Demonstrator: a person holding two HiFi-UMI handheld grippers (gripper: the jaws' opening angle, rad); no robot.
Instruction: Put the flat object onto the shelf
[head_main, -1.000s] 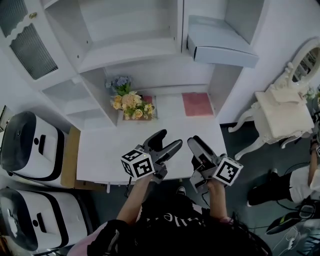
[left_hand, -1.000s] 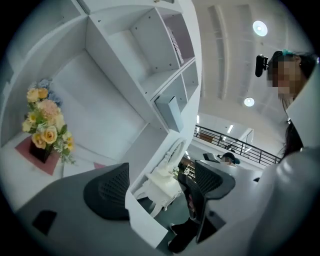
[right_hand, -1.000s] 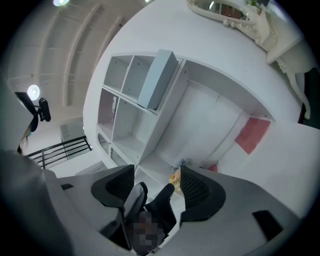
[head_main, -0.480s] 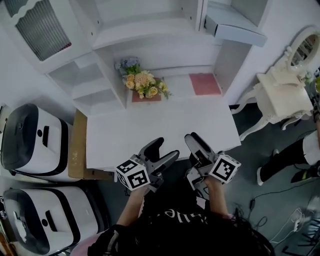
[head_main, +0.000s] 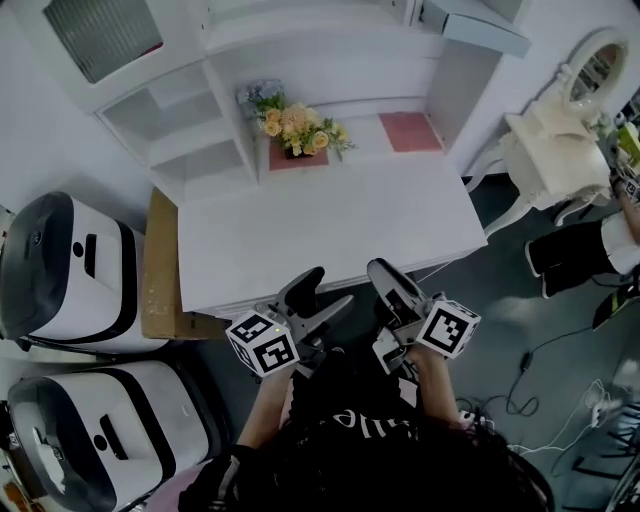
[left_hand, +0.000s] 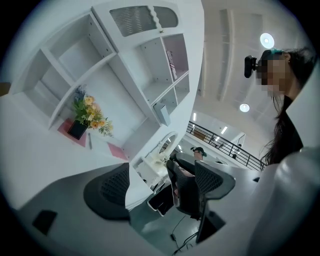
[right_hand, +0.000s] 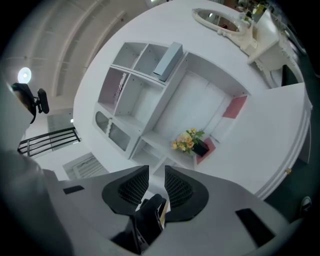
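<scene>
A flat pink mat (head_main: 410, 131) lies at the back right of the white desk (head_main: 330, 225), below the white shelf unit (head_main: 170, 110); the right gripper view shows the mat (right_hand: 234, 107) too. Both grippers hover at the desk's front edge, far from the mat. My left gripper (head_main: 318, 298) is open, its jaws wide apart and empty (left_hand: 150, 192). My right gripper (head_main: 385, 280) is closing, its pads (right_hand: 177, 189) a narrow gap apart with nothing between them.
A flower pot (head_main: 298, 128) stands on a second pink mat at the desk's back middle. Two white and black machines (head_main: 60, 275) and a cardboard piece (head_main: 160, 265) flank the left. A white vanity stand (head_main: 545, 150) and a seated person's leg (head_main: 590, 250) are at the right.
The view has drawn back from the shelf unit. Both grippers have come off the desk top to its front edge, staying side by side.
</scene>
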